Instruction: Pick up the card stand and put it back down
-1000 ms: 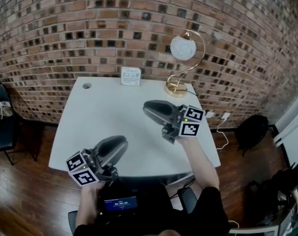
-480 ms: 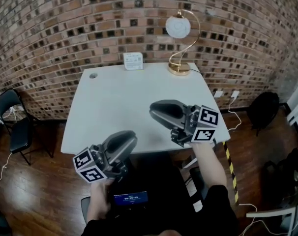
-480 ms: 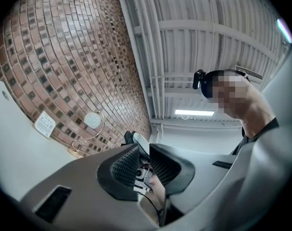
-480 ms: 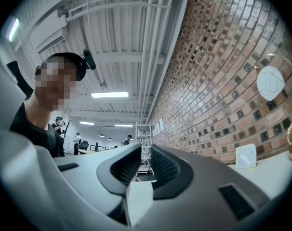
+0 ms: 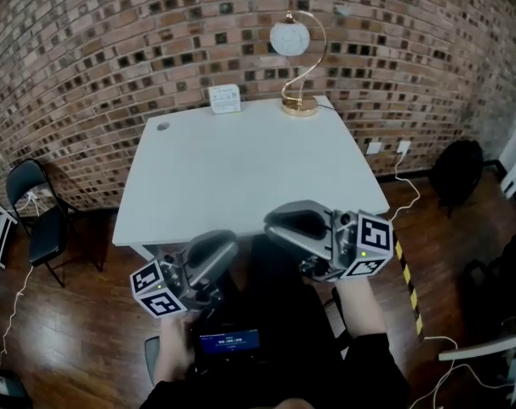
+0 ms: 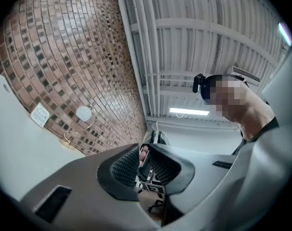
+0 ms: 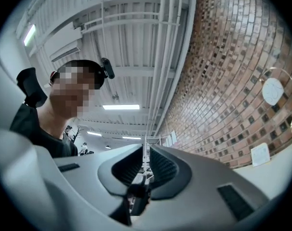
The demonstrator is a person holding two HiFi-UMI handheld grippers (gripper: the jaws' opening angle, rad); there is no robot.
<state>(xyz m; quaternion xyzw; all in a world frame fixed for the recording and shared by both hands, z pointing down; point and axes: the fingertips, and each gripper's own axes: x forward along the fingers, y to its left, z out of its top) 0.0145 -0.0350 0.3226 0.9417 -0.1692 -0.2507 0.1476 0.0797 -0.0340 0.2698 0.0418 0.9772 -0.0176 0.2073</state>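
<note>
White table (image 5: 241, 177) by the brick wall (image 5: 113, 49) bears the card stand (image 5: 225, 98); left gripper (image 6: 143, 163) barely apart, right gripper (image 7: 147, 165) closing, both empty

Matt grey plastic left gripper (image 6: 142, 160), smooth white table (image 5: 241, 169), rough brick wall (image 5: 113, 41), glossy brass lamp (image 5: 299, 103).

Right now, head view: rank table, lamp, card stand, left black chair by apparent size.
1. White table
2-3. Gold lamp and black chair: look alike, and the chair stands lower, on the floor, so unranked
4. Card stand
</note>
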